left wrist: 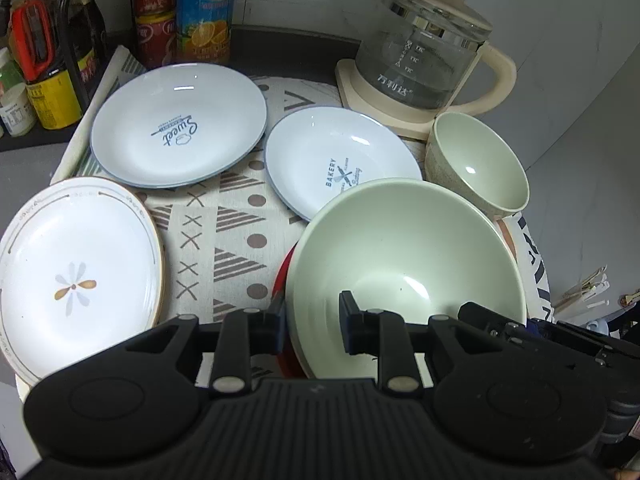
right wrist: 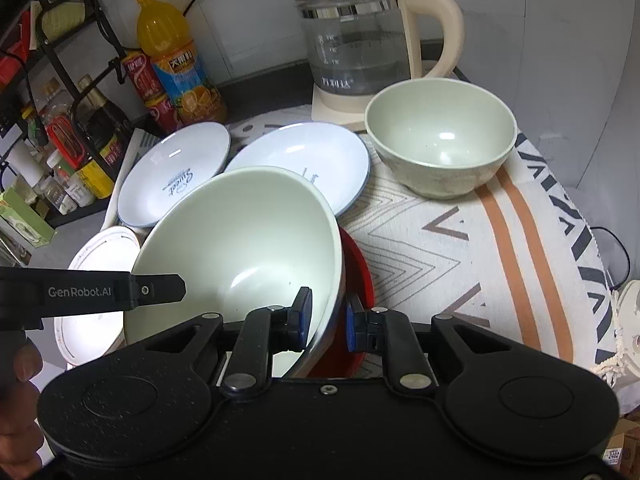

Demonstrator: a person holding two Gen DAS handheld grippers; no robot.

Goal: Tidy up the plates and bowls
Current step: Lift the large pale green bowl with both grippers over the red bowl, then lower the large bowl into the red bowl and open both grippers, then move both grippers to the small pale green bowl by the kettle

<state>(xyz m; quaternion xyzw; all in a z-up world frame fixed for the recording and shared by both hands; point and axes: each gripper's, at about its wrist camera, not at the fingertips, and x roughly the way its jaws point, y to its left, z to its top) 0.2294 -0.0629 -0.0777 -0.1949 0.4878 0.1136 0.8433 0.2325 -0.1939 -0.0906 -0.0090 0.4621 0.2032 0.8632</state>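
Both grippers gripped the large green bowl (right wrist: 248, 240) by its rim: the right gripper (right wrist: 326, 320) clamped at 5 o'clock, the left gripper (left wrist: 312, 326) at 7 o'clock. The bowl sat tilted over a red dish (right wrist: 356, 280) on the bench. Judged best practice: lower both sides evenly and release together.

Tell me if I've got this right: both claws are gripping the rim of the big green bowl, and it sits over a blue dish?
Nearly. Both claws do grip the big green bowl, left claw and right claw, but the dish under it is red, not blue, as the right wrist view shows.
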